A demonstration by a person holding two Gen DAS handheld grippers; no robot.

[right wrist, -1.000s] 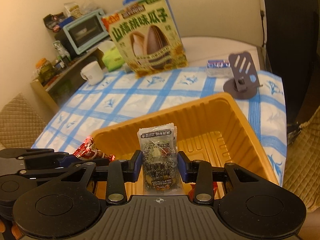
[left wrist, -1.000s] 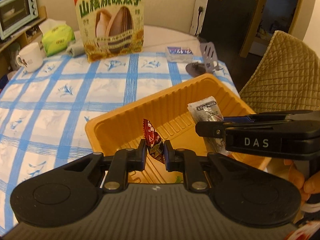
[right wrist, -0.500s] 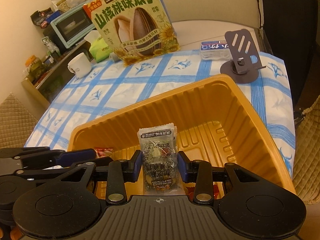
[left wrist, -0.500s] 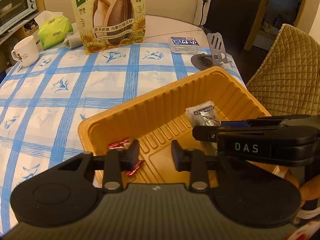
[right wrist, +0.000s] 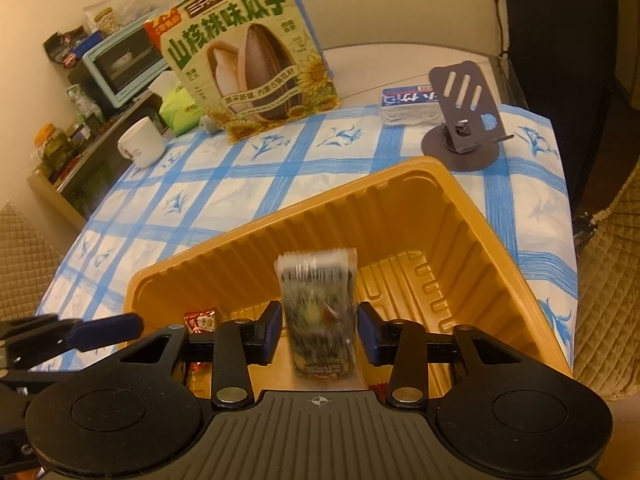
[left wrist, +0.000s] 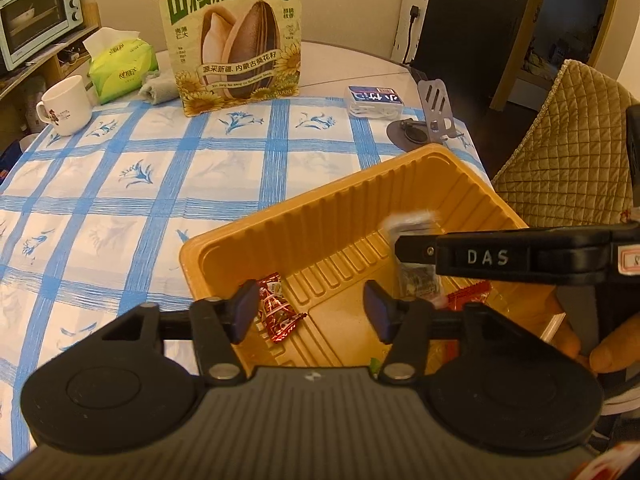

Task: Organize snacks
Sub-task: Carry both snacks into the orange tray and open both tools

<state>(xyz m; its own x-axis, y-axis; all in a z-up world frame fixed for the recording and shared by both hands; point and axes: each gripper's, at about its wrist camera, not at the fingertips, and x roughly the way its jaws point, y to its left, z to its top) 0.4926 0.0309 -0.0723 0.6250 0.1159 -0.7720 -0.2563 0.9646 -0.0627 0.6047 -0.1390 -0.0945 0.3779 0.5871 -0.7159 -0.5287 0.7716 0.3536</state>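
Observation:
An orange ribbed tray (left wrist: 320,200) sits at the near edge of the table. My left gripper (left wrist: 311,316) hovers over its near left corner, jaws opening with nothing between them. A red-wrapped candy (left wrist: 276,312) lies on the tray floor just below the left finger. My right gripper (right wrist: 320,334) is over the tray too, jaws opening. A clear seed-snack packet (right wrist: 318,320) sits blurred between its pads with slim gaps on both sides, slipping down. From the left wrist view, the right gripper (left wrist: 400,246) comes in from the right with the packet (left wrist: 418,280) beneath it.
A big sunflower-seed bag (left wrist: 236,36) stands at the back of the blue-checked tablecloth. Nearby are a white mug (left wrist: 66,106), a green tissue pack (left wrist: 122,68), a small floss box (left wrist: 374,100) and a grey phone stand (right wrist: 466,120). A quilted chair (left wrist: 560,152) stands right.
My left jaws parted and the red candy fell from them onto the tray floor. The right jaws widened and the packet, held still before, is now blurred and dropping.

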